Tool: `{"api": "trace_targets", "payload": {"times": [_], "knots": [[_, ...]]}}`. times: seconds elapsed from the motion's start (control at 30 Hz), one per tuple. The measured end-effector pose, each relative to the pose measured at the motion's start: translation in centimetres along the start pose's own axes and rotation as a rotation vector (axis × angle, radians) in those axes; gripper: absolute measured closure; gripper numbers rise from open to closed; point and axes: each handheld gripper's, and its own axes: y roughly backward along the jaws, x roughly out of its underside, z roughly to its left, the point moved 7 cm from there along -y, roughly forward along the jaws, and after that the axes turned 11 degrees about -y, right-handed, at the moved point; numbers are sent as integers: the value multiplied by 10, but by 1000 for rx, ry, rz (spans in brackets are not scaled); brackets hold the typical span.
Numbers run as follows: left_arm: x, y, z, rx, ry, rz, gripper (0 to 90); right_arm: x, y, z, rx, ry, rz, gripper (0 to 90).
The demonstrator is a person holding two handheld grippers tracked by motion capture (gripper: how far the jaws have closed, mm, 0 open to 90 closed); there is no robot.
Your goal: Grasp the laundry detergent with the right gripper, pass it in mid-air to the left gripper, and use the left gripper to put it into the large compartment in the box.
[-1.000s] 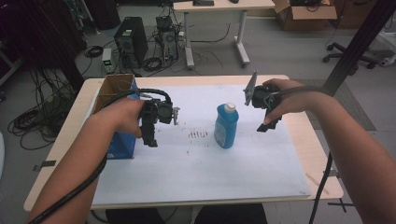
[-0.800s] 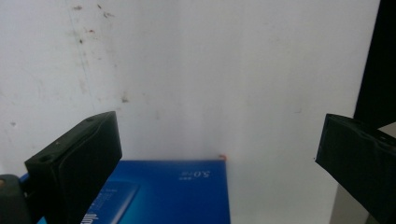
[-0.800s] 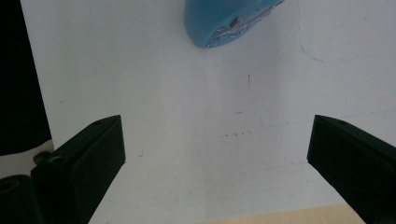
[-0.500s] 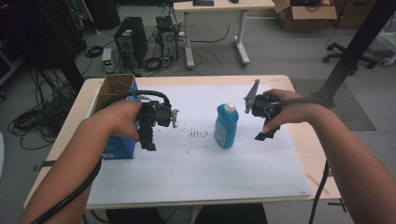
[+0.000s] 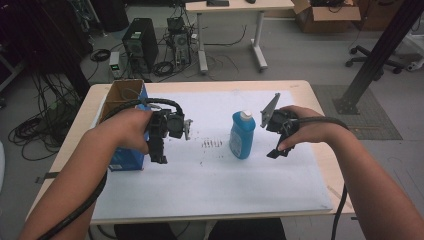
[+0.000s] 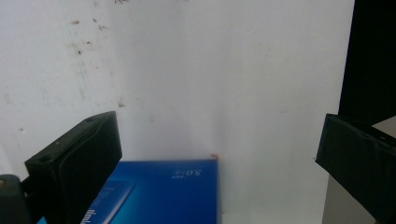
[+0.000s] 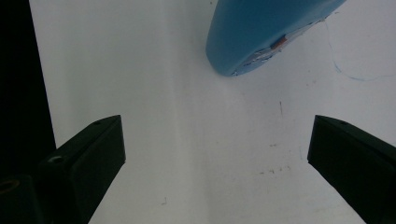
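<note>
Now: bottle (image 5: 242,136) upright mid-surface (image 5: 220,190) on white sheet; right gripper (image 5: 278,150) just beside it, jaws wide, holding nothing; left gripper (image 5: 159,156) over blue box (image 5: 122,160), jaws wide, empty.

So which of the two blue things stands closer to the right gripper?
The bottle, upright with a white cap, just left of the right gripper. The box sits across the mat by the left gripper.
</note>
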Motion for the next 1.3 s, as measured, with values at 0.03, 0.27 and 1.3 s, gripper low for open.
{"api": "trace_targets", "payload": {"times": [0.03, 0.27, 1.3], "knots": [[-1, 0, 0, -2, -3, -1, 5, 0, -3, 0, 0, -10, -9, 40], [-2, 1, 0, -4, -13, 0, 5, 1, -16, 2, -7, -66, -68, 40], [1, -2, -1, -19, -27, -15, 4, -2, -40, 3, -5, -264, -355, 36]]}}
